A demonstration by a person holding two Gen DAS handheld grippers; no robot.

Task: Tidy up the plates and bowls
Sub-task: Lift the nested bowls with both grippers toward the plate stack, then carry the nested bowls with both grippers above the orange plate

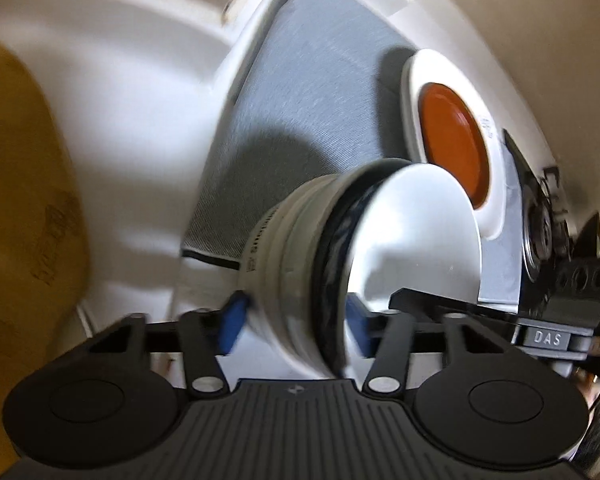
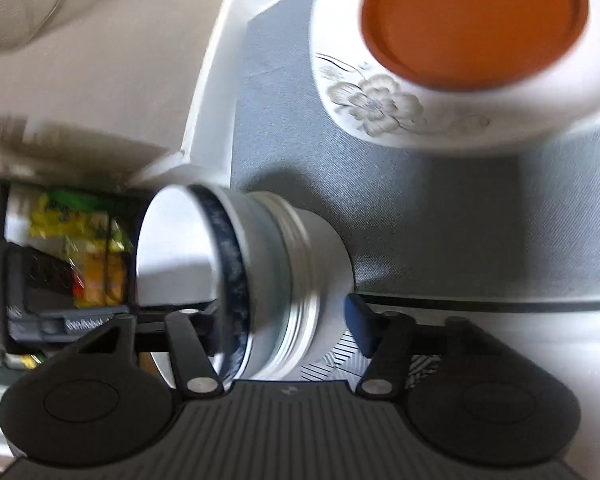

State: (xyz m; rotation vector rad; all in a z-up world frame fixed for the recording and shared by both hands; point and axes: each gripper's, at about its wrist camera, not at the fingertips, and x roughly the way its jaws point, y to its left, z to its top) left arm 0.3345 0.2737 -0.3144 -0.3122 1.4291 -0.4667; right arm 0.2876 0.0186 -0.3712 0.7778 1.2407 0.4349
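A stack of several nested white bowls (image 1: pixel 332 264), one with a dark blue rim, is held between both grippers above a grey mat (image 1: pixel 300 112). My left gripper (image 1: pixel 296 320) is shut on one side of the stack, blue pads against its base and rim. My right gripper (image 2: pixel 284 328) is shut on the opposite side of the stack (image 2: pixel 260 264). An orange plate (image 2: pixel 476 20) lies on a white flower-patterned plate (image 2: pixel 380 104) on the mat (image 2: pixel 300 128); they also show in the left wrist view (image 1: pixel 452 140).
The mat lies inside a white cabinet or drawer with white walls (image 1: pixel 148 80). A yellowish brown object (image 1: pixel 20 200) is at the left. Colourful packets (image 2: pixel 88 248) sit on a shelf at the left of the right wrist view.
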